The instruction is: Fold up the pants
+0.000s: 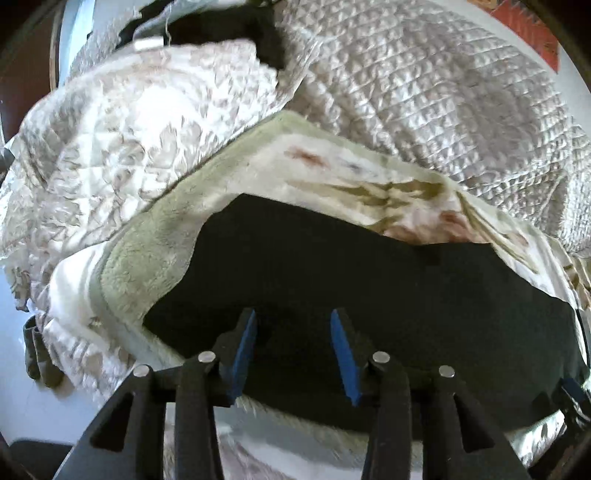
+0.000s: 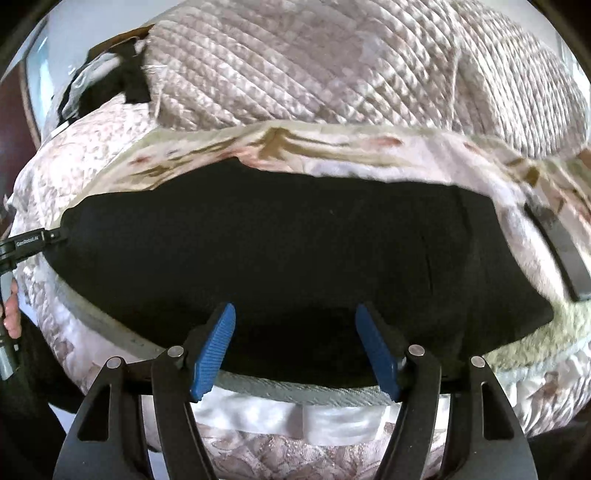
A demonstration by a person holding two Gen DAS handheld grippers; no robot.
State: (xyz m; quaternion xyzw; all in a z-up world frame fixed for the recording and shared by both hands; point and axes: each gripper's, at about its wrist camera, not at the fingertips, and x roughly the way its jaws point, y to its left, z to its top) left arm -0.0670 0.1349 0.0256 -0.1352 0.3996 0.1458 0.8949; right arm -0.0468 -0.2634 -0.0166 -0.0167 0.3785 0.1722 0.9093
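The black pants (image 1: 369, 273) lie flat as a wide dark panel on a pale green floral fleece blanket (image 1: 155, 243). My left gripper (image 1: 293, 314) hovers over their near edge, open, its blue pads (image 1: 245, 343) apart with only the cloth's surface below. In the right wrist view the same pants (image 2: 295, 240) spread across the middle. My right gripper (image 2: 295, 307) stands open and wide over their near hem. The left gripper (image 2: 37, 242) shows at the pants' left corner, and a hand (image 2: 11, 314) holds it.
A quilted beige bedspread (image 1: 424, 92) covers the bed behind the blanket. Another black garment (image 1: 229, 29) lies at the back left. A grey strap-like strip (image 2: 561, 251) rests on the blanket at the right. Dark cloth (image 1: 37, 354) hangs at the bed's left edge over the pale floor.
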